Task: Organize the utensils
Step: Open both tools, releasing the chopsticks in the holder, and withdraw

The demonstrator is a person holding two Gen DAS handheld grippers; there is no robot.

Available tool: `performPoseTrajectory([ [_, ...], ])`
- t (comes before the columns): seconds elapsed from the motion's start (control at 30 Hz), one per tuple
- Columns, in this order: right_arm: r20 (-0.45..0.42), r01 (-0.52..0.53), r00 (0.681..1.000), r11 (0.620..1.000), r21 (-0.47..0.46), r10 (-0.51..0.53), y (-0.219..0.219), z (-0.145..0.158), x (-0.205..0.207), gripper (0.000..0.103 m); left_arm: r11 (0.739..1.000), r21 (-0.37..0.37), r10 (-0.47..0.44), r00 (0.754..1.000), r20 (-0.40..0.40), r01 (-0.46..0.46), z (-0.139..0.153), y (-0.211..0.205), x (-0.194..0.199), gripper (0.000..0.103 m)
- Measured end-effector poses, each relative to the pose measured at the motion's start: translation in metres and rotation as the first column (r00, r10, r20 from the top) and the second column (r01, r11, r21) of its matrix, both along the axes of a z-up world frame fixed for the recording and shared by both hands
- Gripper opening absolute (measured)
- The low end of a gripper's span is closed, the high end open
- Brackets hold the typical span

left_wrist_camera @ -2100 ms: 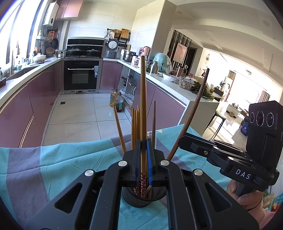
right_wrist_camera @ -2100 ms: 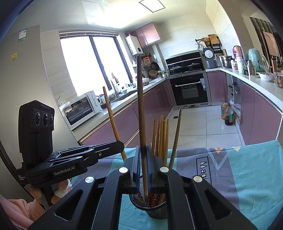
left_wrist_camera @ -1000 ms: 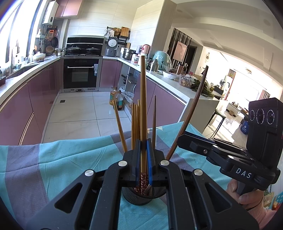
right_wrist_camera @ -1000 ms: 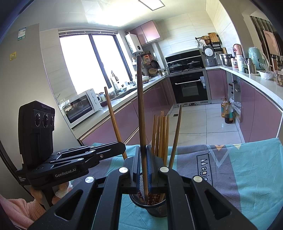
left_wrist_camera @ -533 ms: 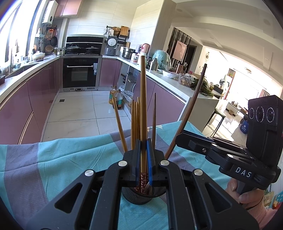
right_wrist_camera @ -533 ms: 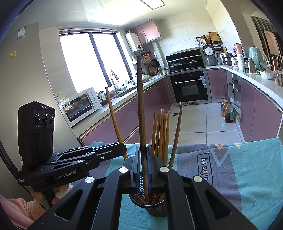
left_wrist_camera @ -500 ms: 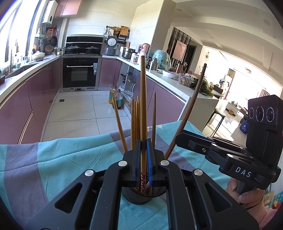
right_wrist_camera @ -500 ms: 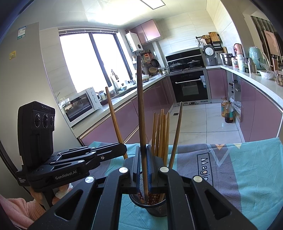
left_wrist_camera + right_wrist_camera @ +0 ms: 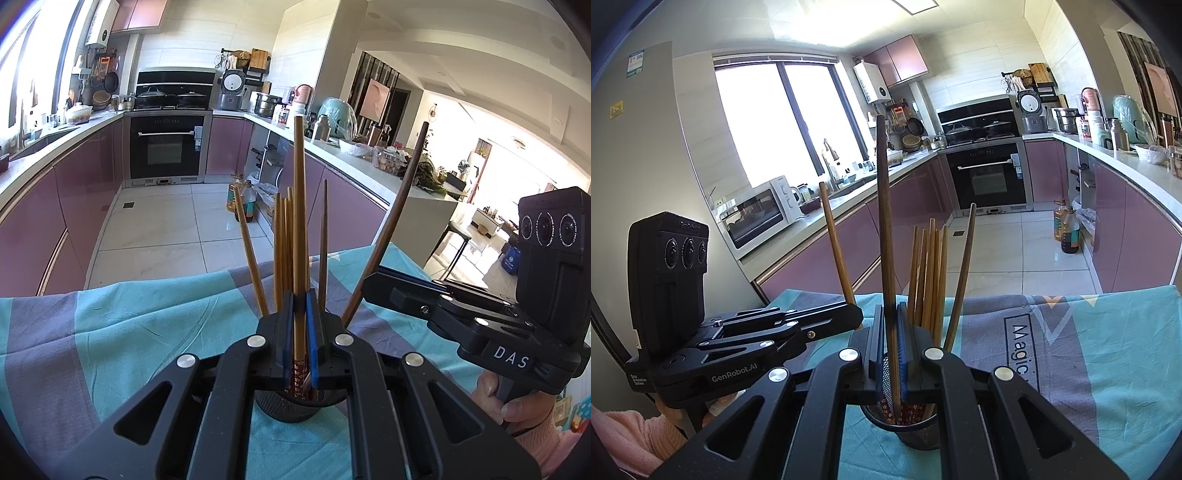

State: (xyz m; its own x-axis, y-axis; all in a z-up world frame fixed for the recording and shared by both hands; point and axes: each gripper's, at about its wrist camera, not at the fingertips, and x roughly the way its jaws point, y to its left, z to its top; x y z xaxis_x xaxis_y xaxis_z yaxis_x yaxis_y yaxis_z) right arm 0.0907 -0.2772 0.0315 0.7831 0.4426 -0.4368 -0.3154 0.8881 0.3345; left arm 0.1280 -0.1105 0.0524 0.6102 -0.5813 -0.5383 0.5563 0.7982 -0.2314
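Note:
A black mesh cup (image 9: 291, 404) (image 9: 919, 432) stands on the cloth and holds several light wooden chopsticks (image 9: 282, 240) (image 9: 931, 269). My left gripper (image 9: 299, 317) is shut on a light wooden chopstick (image 9: 298, 206) that stands upright, its patterned lower end inside the cup. My right gripper (image 9: 890, 325) is shut on a dark brown chopstick (image 9: 884, 221), also upright with its lower end in the cup. Each gripper shows in the other's view: the right gripper (image 9: 369, 288) with its dark stick (image 9: 399, 206), the left gripper (image 9: 849, 317) with its light stick (image 9: 834, 240).
A teal and grey cloth (image 9: 110, 332) (image 9: 1089, 350) covers the table. A hand (image 9: 495, 398) in a pink sleeve (image 9: 635, 435) holds each gripper. Beyond the table edge lie the kitchen floor, purple cabinets, an oven (image 9: 166, 151) and a microwave (image 9: 757, 214).
Both grippers stay shut on their chopsticks over the cup. In the left wrist view the right gripper and its dark stick have drifted slightly left.

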Motion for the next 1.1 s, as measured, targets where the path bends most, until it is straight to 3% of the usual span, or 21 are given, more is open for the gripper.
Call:
performPoseTrajectory([
  [1.1,-0.100,0.003,0.995,1.000,-0.005,-0.003,0.010,-0.019,0.023,0.008,0.997,0.077,0.008,1.000,-0.028,-0.005,-0.032,-0.022,0.026,0.008],
])
